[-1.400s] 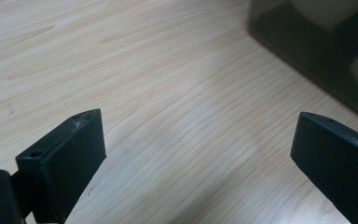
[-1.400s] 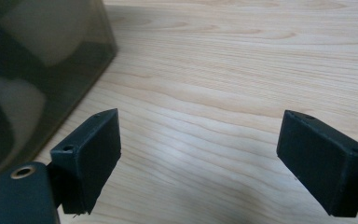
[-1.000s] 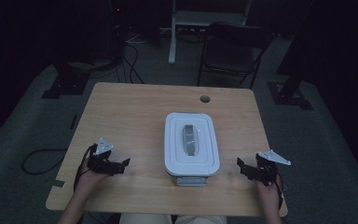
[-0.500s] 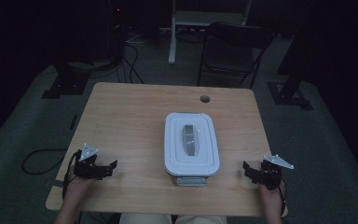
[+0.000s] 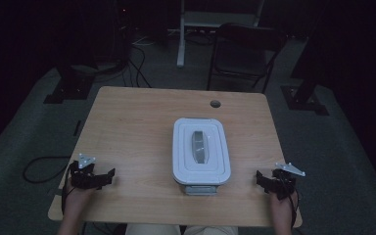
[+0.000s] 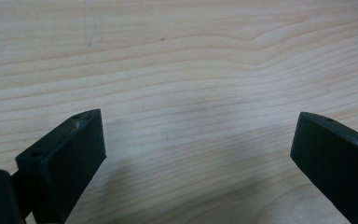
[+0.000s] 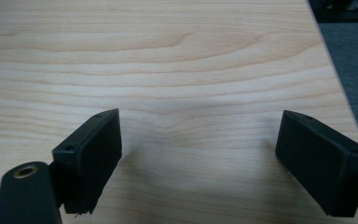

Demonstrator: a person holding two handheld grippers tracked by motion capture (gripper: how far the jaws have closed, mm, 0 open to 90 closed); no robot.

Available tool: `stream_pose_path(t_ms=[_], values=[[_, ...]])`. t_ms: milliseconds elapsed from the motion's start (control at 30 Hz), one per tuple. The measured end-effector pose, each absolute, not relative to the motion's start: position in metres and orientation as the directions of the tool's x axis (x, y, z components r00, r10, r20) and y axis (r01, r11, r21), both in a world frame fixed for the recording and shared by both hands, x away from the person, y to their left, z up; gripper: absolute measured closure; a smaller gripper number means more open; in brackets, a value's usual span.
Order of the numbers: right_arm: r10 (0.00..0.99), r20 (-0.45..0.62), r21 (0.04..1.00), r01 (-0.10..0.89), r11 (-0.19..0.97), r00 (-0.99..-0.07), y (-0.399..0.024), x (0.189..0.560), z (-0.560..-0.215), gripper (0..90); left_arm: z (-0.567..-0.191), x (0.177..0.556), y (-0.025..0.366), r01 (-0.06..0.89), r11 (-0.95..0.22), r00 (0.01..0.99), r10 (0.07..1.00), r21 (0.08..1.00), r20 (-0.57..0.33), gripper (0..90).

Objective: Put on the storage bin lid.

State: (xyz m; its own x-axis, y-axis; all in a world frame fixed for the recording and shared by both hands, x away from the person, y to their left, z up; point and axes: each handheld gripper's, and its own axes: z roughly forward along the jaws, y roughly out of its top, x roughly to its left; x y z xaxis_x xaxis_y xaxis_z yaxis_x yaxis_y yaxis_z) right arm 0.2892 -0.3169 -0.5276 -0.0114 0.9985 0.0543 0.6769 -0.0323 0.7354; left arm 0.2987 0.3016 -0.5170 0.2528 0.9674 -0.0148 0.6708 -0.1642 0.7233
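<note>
A dim lab or studio space: a plain wooden table (image 5: 137, 127) on grey carpet, stand bases (image 5: 66, 90) and loose cables (image 5: 137, 54) around it, an empty chair (image 5: 242, 54) behind.

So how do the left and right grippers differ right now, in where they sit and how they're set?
The left gripper sits at the table's near-left corner, farther from the white lidded container; the right gripper sits by the near-right edge, closer to it. The left points across toward the container; the right angles more up-table. Shared: both have jaws wide apart over bare wood, holding nothing, each in a hand.
</note>
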Motion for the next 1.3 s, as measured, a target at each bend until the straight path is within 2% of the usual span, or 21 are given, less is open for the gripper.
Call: stream_pose_path(t_ms=[133,267,767,1300], values=[[1.000,0.013,0.725,0.689,-0.009,0.000,-0.314,0.290,-0.528,13.7,-0.520,0.299,0.303,0.684,-0.165,0.231,0.973,0.711,0.004,3.8],[1.000,0.015,0.723,0.691,-0.009,-0.002,-0.314,0.291,-0.528,13.0,-0.523,0.301,0.304,0.696,-0.172,0.212,0.977,0.697,0.030,3.7],[1.000,0.016,0.722,0.692,0.004,-0.023,-0.313,0.293,-0.528,12.6,-0.523,0.308,0.312,0.713,-0.083,0.122,0.993,0.696,-0.006,3.8],[1.000,0.016,0.723,0.691,0.005,-0.024,-0.314,0.294,-0.528,13.1,-0.524,0.311,0.312,0.716,-0.082,0.108,0.994,0.693,0.007,3.8]])
